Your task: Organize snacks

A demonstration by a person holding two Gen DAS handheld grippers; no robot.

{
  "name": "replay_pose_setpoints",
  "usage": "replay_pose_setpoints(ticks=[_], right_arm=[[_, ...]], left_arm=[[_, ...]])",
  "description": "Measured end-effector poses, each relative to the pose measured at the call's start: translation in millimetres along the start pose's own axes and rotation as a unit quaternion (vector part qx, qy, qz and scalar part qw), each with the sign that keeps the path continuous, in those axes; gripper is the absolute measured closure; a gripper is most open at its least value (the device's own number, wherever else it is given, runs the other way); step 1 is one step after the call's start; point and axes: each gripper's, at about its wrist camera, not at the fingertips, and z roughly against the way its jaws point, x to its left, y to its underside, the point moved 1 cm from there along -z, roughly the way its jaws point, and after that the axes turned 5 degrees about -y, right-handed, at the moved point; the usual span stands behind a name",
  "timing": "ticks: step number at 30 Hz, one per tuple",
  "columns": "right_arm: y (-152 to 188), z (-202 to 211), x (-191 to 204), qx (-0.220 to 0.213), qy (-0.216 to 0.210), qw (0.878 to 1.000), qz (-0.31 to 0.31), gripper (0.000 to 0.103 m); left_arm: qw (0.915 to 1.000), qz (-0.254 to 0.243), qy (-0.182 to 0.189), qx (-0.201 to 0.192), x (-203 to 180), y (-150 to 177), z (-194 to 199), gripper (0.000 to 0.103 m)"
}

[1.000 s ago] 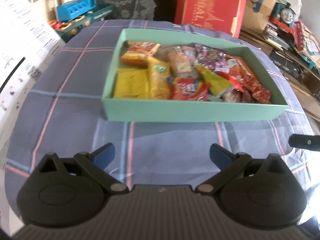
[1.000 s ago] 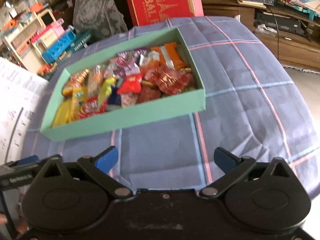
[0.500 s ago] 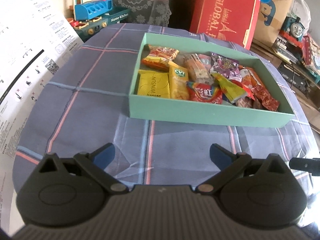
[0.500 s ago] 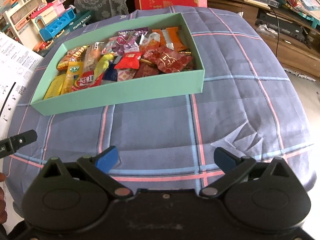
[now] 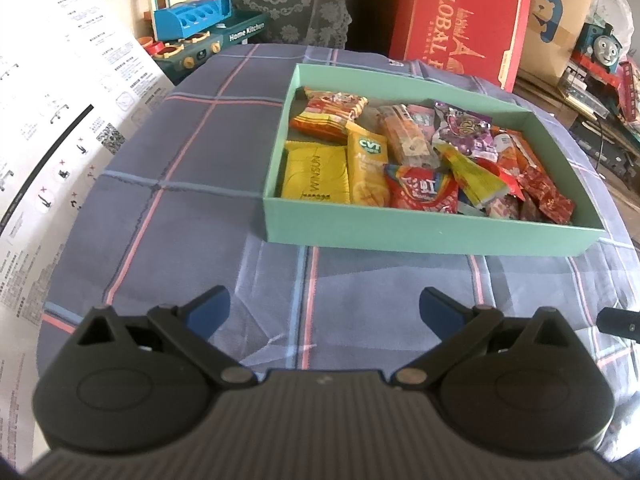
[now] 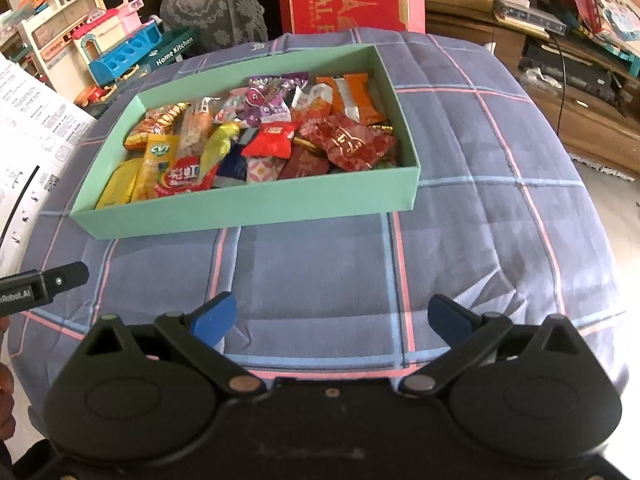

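While both hang empty near the counter's (image 5: pixel 168 184) near edge, left tongs (image 5: pixel 324 306) gape, box (image 5: pixel 432 236) of snacks (image 5: pixel 420 160) ahead and rightward; right tongs (image 6: pixel 330 318) gape, box ahead-left, its long axis running left-right. Neither looks clearly nearer.

Mint-green box (image 5: pixel 420 236) resting on a slate-blue cloth (image 5: pixel 192 184) showing a plaid of pink and light-blue lines. Inside the box, a plain yellow packet (image 5: pixel 316 176) lying at its left end, dark-red foil wrappers (image 6: pixel 348 144) showing gold print at its right end. Behind the box, a red carton (image 5: pixel 456 20) showing gold lettering.
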Motion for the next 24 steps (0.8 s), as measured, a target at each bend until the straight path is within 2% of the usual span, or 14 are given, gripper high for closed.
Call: replay_pose_setpoints(ticks=[24], right_arm=[[-2.9,-2.1,4.3,0.002,0.006,1.000,-0.004,0.000]], left_arm=[[0.9998,-0.003,-0.016,-0.010,2.8,-7.2,2.3,0.000]])
